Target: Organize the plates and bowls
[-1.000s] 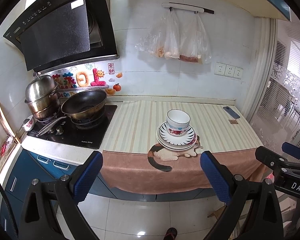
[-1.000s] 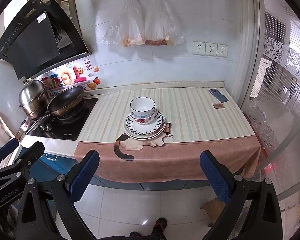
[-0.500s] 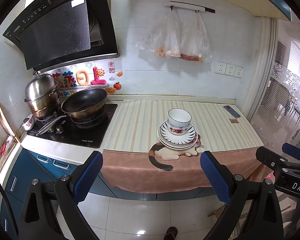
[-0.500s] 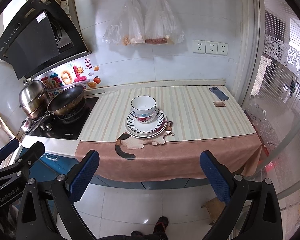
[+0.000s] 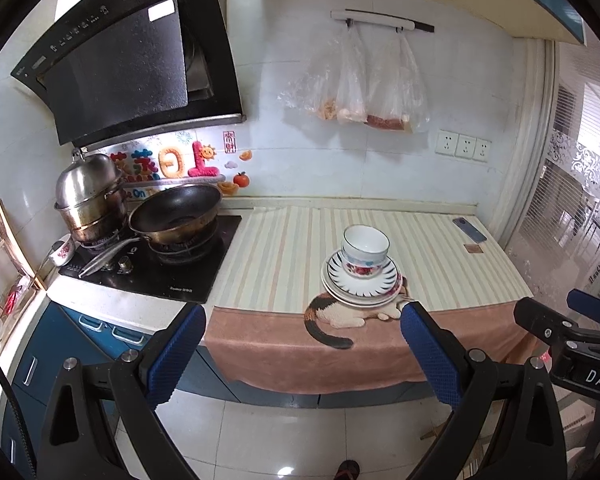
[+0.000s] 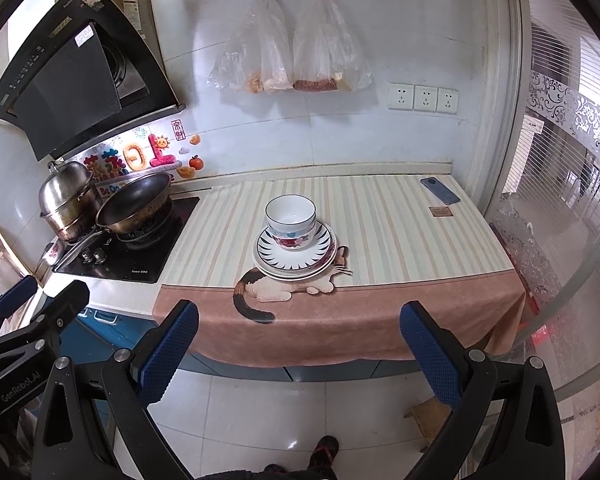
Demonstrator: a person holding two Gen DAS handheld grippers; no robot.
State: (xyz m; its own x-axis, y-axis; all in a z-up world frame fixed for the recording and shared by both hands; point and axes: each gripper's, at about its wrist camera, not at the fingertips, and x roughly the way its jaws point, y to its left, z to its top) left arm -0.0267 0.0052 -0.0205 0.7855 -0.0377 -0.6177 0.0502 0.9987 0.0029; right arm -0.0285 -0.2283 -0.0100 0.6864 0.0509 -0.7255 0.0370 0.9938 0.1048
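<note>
Both views have drifted very slightly over the last second. In the left view the stack of plates (image 5: 362,285) and bowl (image 5: 365,245) has slid a little to the right. In the right view it sits slightly higher.

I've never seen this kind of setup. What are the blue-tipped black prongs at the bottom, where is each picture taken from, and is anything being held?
No robot arm here: a person holds a two-finger gripper in each hand, each carrying a fisheye camera looking along its fingers. One picture comes from the left gripper, the other from the right gripper. Both are open, empty, and short of the counter. On it stands a bowl on stacked plates, near the front edge. A wok and steamer pot sit on the stove at left; a phone lies at the far right.
</note>
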